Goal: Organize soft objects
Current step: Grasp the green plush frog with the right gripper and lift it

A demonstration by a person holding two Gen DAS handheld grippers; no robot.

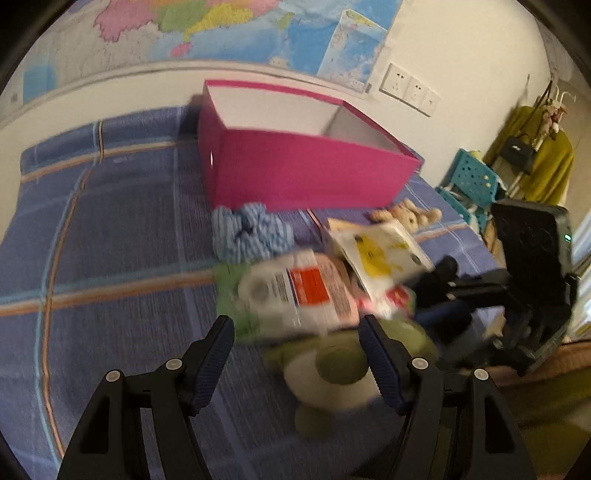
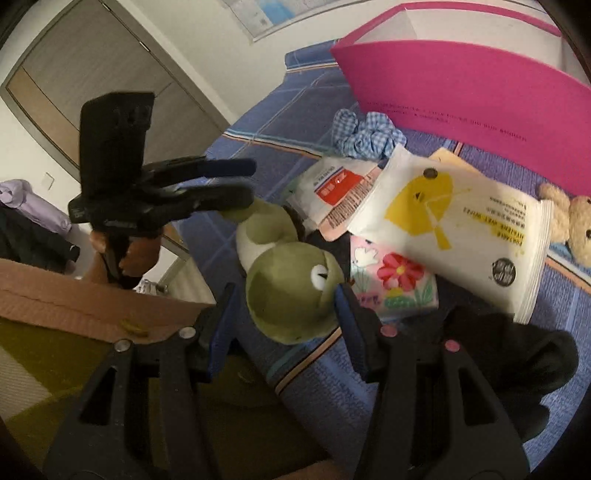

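Note:
A green plush frog (image 1: 338,363) (image 2: 291,291) lies at the near edge of a blue plaid bedsheet (image 1: 122,229). My left gripper (image 1: 299,325) is open just above it, and shows in the right wrist view (image 2: 240,184) over the frog's body. My right gripper (image 2: 284,295) is open with the frog's head between its fingers. Behind lie a red-and-white wipes pack (image 1: 295,295) (image 2: 340,192), a white-and-yellow wipes pack (image 1: 380,254) (image 2: 454,225), a flowered tissue pack (image 2: 395,284), a blue checked scrunchie (image 1: 251,232) (image 2: 365,134) and a small teddy bear (image 1: 410,216) (image 2: 569,221). An open pink box (image 1: 303,173) (image 2: 461,92) stands behind them.
A black cloth item (image 2: 524,354) lies at the right of the pile. A wall map (image 1: 240,33) hangs behind the bed. A teal crate (image 1: 472,181) and a yellow garment (image 1: 546,166) stand at the right. A cardboard edge (image 2: 74,299) and a door (image 2: 110,74) are at the left.

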